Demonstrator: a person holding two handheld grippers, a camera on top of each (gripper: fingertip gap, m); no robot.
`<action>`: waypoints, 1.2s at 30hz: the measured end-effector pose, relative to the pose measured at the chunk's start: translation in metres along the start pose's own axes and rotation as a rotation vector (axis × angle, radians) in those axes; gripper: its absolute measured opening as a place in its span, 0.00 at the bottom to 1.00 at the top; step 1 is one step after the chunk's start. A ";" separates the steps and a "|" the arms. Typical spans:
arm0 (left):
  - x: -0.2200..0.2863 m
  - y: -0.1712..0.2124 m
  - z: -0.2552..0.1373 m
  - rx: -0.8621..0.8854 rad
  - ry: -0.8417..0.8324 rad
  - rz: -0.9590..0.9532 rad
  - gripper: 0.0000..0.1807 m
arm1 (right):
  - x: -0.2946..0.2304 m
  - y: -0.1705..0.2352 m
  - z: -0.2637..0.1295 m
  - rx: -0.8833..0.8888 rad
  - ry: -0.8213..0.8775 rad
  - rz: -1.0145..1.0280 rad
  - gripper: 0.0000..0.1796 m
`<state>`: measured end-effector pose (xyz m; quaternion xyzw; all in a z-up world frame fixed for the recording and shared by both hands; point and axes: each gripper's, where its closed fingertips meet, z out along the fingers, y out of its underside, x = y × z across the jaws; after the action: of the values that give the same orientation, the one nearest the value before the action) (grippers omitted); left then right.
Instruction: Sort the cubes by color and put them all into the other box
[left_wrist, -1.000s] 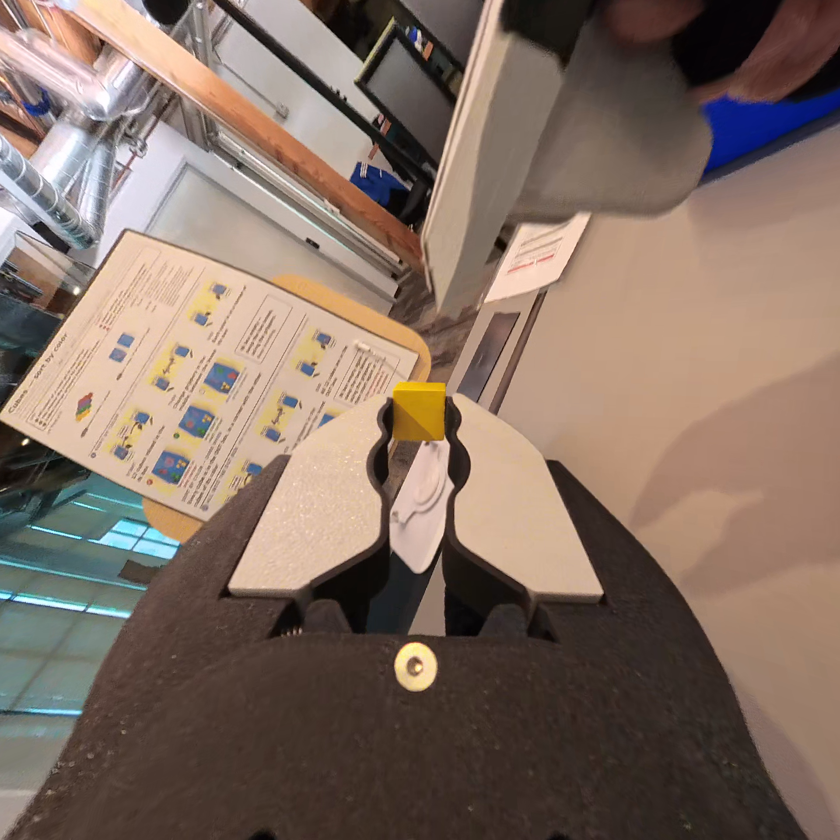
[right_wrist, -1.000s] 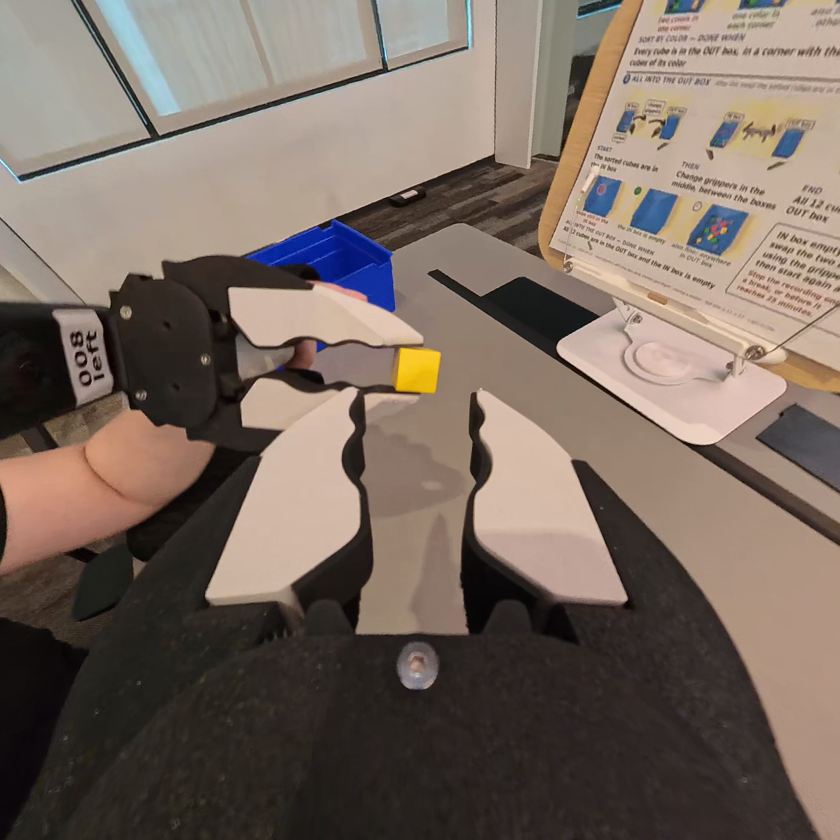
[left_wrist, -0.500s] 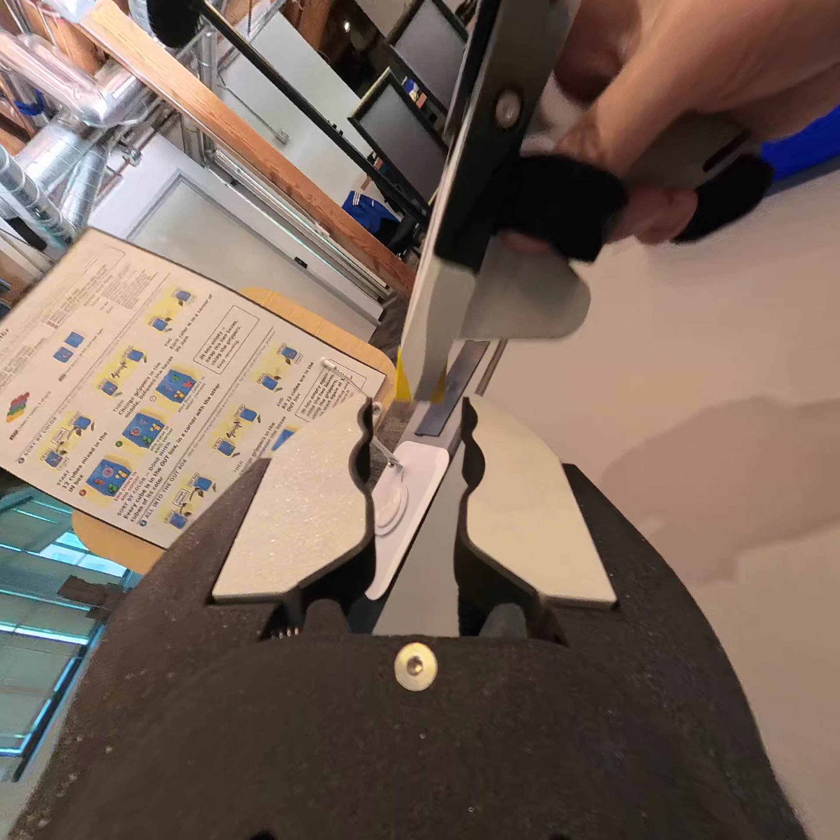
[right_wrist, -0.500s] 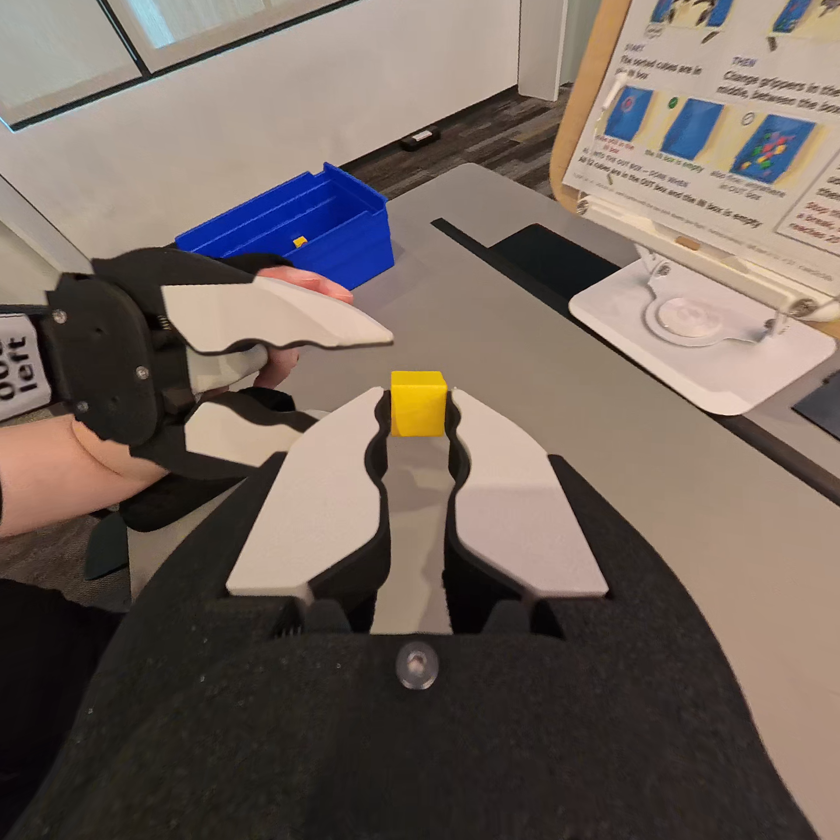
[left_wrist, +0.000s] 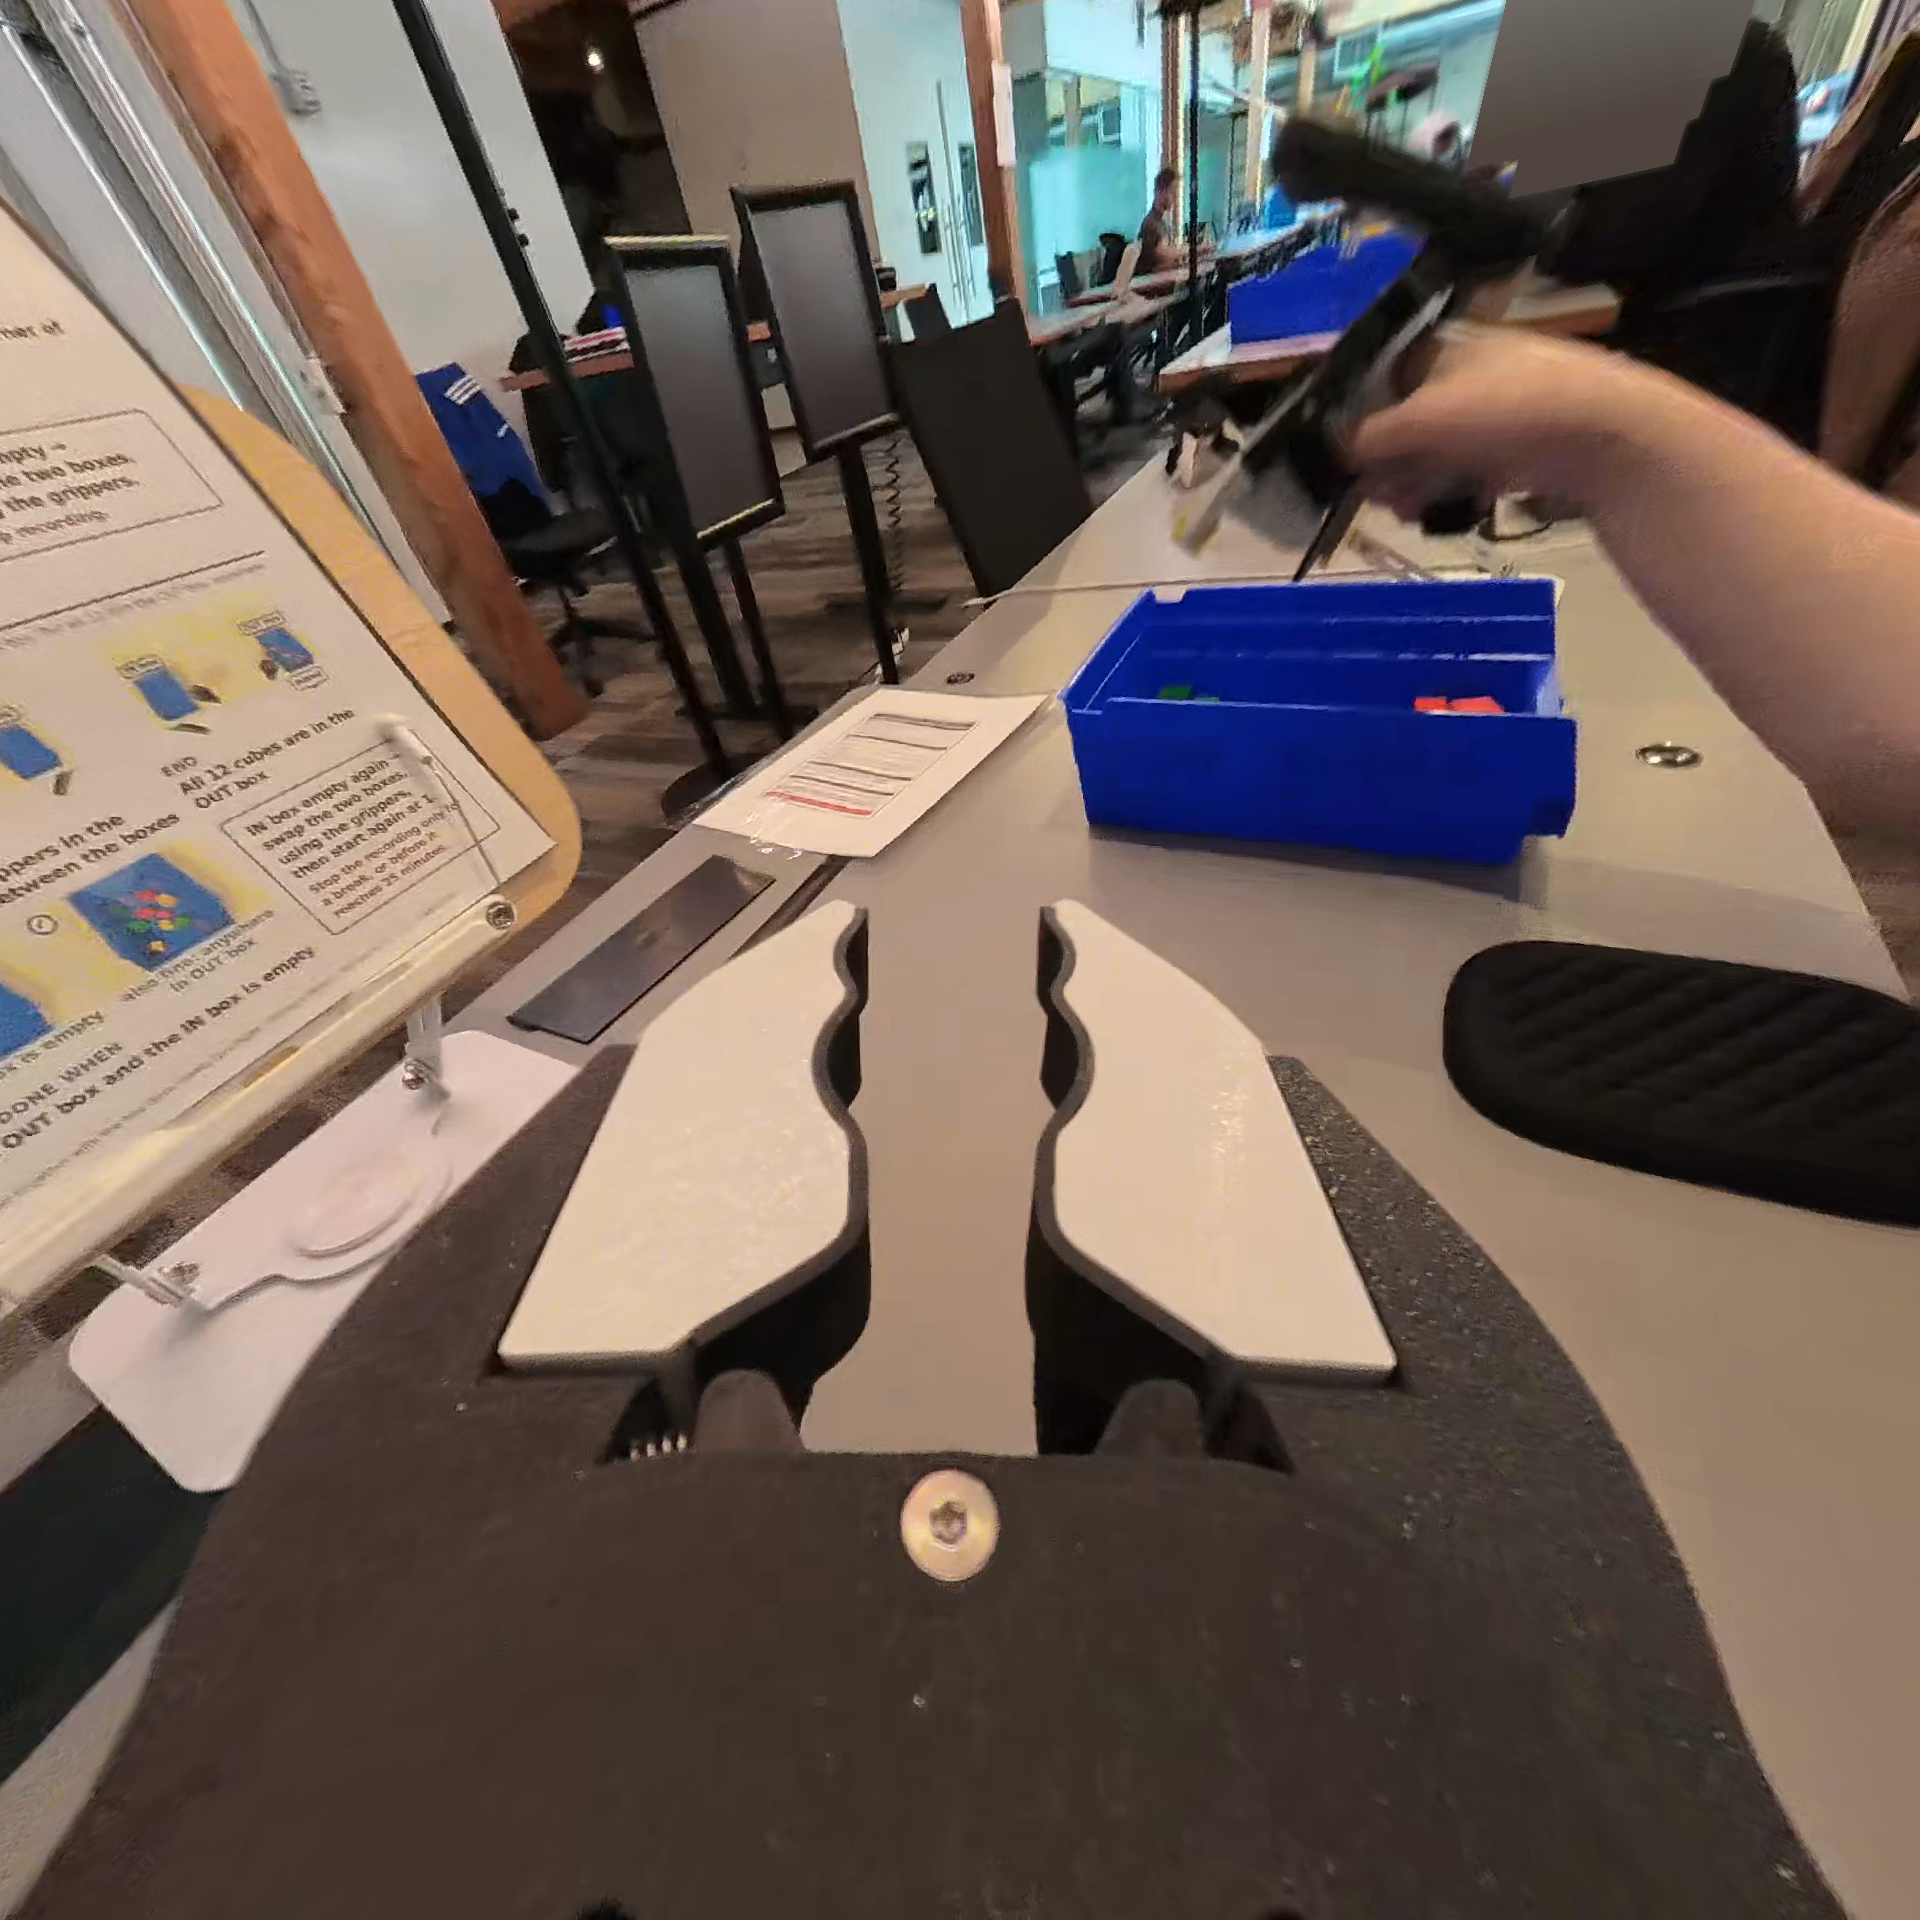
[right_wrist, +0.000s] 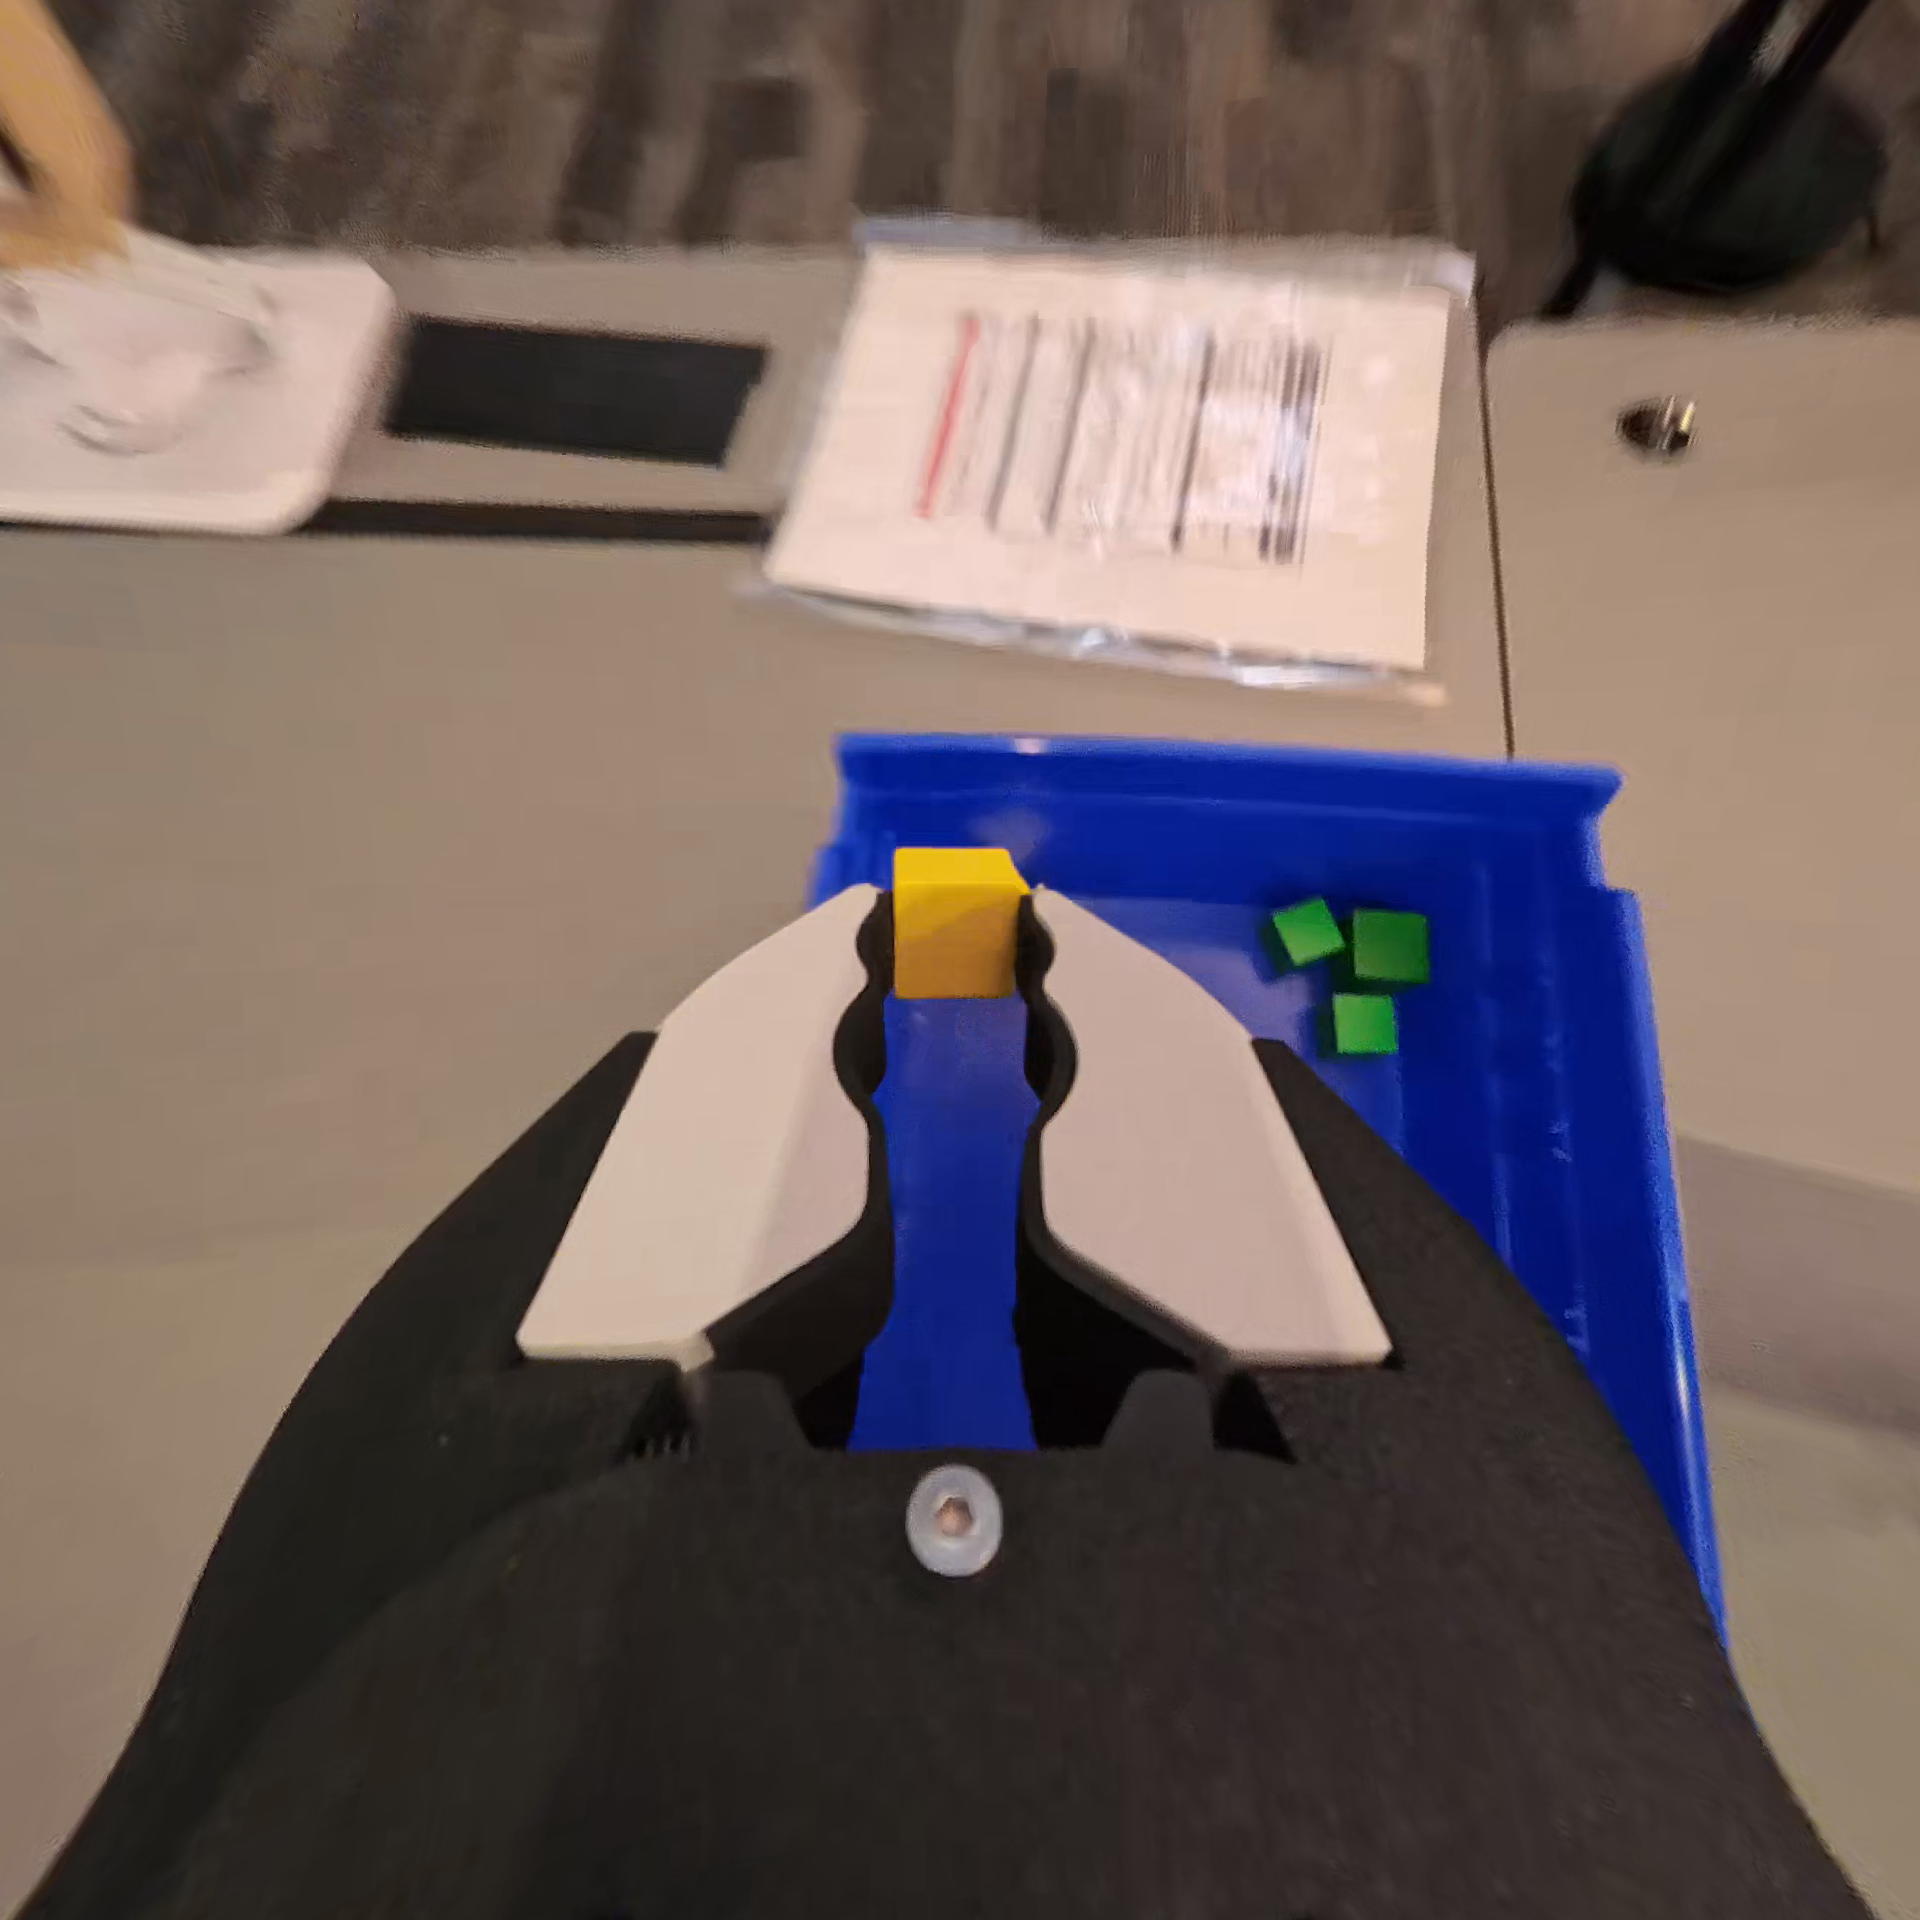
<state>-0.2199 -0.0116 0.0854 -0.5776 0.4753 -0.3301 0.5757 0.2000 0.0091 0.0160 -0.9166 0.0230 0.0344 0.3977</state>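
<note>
My right gripper is shut on a yellow cube, held between both pads above the near left corner of a blue box. Three green cubes lie in the box's right corner. My left gripper is open and empty, low over the grey table. In the left wrist view the same blue box stands ahead to the right, with green cubes and red cubes inside. The right gripper shows blurred above that box, held by a hand.
An instruction board on a white stand is at the left. A sheet of paper in a sleeve lies beyond the box. A black padded rest lies at the right. A dark strip is set in the table.
The left gripper let go of the yellow cube as the right gripper closed on it. The right gripper then carried it over the blue box. The left gripper swung away, open.
</note>
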 end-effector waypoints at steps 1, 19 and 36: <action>-0.005 0.001 0.001 0.003 -0.008 -0.001 0.17 | 0.012 0.013 0.017 -0.058 -0.006 0.013 0.12; 0.007 0.014 0.007 -0.074 -0.051 0.079 0.15 | 0.051 0.082 0.132 -0.329 -0.179 0.065 0.12; -0.004 0.022 0.001 -0.114 -0.082 0.048 0.11 | 0.029 0.084 0.131 -0.381 -0.254 0.076 0.21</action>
<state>-0.2237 -0.0051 0.0649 -0.6109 0.4829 -0.2646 0.5689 0.2171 0.0473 -0.1371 -0.9619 0.0005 0.1681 0.2155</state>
